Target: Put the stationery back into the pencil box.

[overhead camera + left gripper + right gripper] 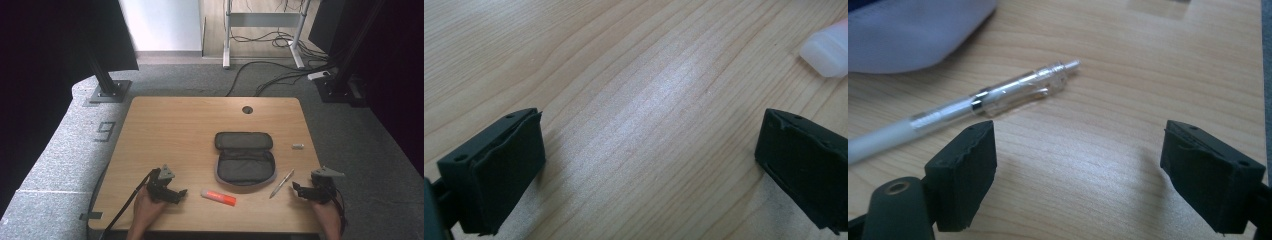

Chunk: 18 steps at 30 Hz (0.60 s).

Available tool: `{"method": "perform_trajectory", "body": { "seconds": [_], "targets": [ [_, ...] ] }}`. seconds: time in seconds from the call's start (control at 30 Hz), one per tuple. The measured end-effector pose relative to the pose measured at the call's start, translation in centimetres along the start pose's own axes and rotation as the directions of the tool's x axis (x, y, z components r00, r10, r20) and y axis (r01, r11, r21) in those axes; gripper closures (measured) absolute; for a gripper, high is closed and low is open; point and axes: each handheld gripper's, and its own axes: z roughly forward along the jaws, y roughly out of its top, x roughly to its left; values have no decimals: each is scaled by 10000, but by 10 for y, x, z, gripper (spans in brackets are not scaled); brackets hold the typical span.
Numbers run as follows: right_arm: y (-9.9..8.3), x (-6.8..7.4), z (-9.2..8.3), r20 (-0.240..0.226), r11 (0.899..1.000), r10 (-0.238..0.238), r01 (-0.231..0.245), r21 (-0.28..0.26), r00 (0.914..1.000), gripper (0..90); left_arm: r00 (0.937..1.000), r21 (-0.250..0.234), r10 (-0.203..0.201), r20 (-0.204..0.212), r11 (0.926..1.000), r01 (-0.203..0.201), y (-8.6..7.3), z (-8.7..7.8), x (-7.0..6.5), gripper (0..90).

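A wooden table [170,130] holds an open pencil case [245,157]. A pen [281,183] lies just right of it, a glue stick [218,197] below-left. Both grippers, left [175,194] and right [300,189], rest empty, fingers spread. The round pen could roll from a careless nudge.

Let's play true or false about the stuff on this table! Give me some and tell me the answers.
1. The pencil case lies open. True.
2. The right gripper is squeezing the pen. False: its jaws stand open, and the pen lies on the table beside them.
3. The glue stick has an orange end. True.
4. The left gripper holds the glue stick. False: it is open, with bare wood between its jaws.
5. A small white object lies right of the case. True.
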Motion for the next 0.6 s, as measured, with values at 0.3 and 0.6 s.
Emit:
{"method": "perform_trajectory", "body": {
  "seconds": [0.3,0.6],
  "targets": [
    [9,0,-7,-131,9997,-217,215,-82,9997,145,10000,3,-53,-63,10000,53,0,0,0,0],
    [14,0,-9,-364,9994,-335,333,-66,9988,150,10000,1,-53,-65,10000,53,0,0,-1,0]
  ]
}}
